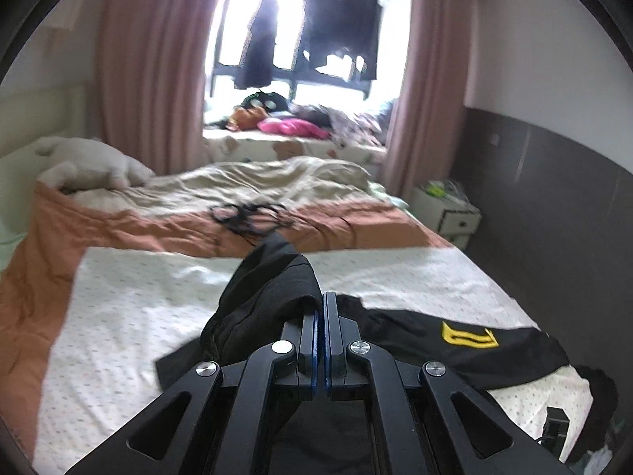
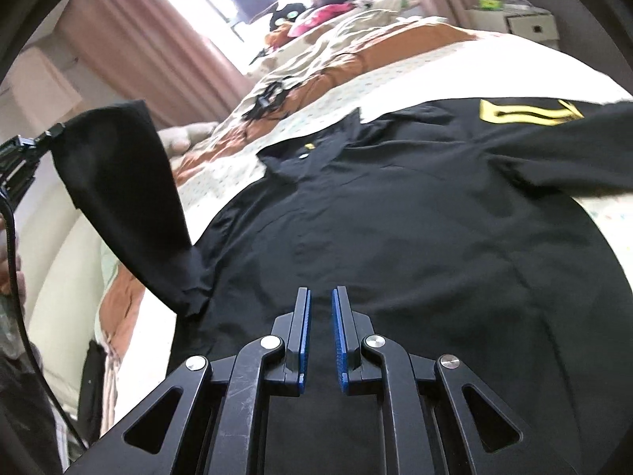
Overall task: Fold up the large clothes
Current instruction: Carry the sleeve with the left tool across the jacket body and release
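**Inspector:** While the bed is taking up most of both views, its cream dotted sheet is lying under a black shirt, which is spreading flat across the near part of the mattress. A rumpled beige and orange quilt is sitting farther back, toward the pink curtains and the bright window.

**Clerk:** And the shirt's details?

**Inspector:** Its collar is pointing toward the quilt, and a yellow patch is showing on the far sleeve. The other sleeve is hanging lifted clear of the sheet.

**Clerk:** Who is holding it?

**Inspector:** The left gripper is pinching that sleeve's black cloth, its blue pads pressing together with the fabric bunching over the left finger. From the right wrist view it is appearing at the left edge, gripping the sleeve end.

**Clerk:** The right gripper?

**Inspector:** The right gripper is hovering over the shirt's lower body, fingers standing narrowly apart; nothing is showing between them.
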### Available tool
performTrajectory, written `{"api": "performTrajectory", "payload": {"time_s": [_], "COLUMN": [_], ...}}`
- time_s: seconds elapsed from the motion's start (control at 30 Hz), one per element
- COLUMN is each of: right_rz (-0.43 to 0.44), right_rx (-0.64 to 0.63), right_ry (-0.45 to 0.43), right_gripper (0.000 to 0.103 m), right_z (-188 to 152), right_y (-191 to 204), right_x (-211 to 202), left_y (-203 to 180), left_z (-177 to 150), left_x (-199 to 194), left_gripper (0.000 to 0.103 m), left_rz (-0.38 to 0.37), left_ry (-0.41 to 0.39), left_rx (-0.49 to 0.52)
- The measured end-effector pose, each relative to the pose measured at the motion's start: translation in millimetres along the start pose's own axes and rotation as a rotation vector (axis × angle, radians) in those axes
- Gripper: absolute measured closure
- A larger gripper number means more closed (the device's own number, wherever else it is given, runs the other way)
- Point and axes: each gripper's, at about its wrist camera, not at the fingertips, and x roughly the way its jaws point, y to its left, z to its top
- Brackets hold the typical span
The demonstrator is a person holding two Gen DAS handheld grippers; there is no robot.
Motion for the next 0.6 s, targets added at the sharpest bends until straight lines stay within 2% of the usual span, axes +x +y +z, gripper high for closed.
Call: {"api": "performTrajectory", "payload": {"time_s": [0.13, 0.17, 0.23, 0.27, 0.3, 0.33, 0.37, 0.4, 0.5, 0.6], "right_rz": [-0.031, -0.041, -0.063, -0.071, -0.079, -0.088, -0.097, -0.099, -0.103, -0.095], "right_rx": [0.040, 0.057, 0.089, 0.096, 0.101, 0.105, 0.112, 0.115, 0.115, 0.104], "right_ry": [-0.008, -0.006, 0.006, 0.008, 0.008, 0.009, 0.008, 0.008, 0.016, 0.032], "right_gripper": [0.091, 0.091, 0.090, 0.088, 0.085, 0.079, 0.072, 0.071, 0.070, 0.069], "right_z": [-5, -6, -9, -10, -11, -12, -13, -13, -14, -14], "right_y": [-28, -36, -50, -55, -58, -62, -65, -66, -67, -58], "right_x": [-12, -14, -17, -18, -19, -21, -22, -22, -21, -13], "left_y": [-36, -49, -65, -72, -76, -78, -78, -77, -66, -44], "left_z": [-17, -27, -41, -51, -59, -70, -76, -81, -90, -95], "left_x": [31, 44, 63, 73, 80, 84, 82, 78, 70, 60], "left_gripper": [0.102, 0.101, 0.094, 0.079, 0.052, 0.039, 0.020, 0.013, 0.012, 0.012], "left_rz": [-0.076, -0.092, -0.118, -0.142, -0.152, -0.153, -0.148, -0.142, -0.116, -0.076], "left_ry": [0.064, 0.113, 0.192, 0.242, 0.275, 0.298, 0.292, 0.281, 0.288, 0.286], "left_rx": [0.022, 0.030, 0.039, 0.040, 0.041, 0.041, 0.043, 0.051, 0.066, 0.039]}}
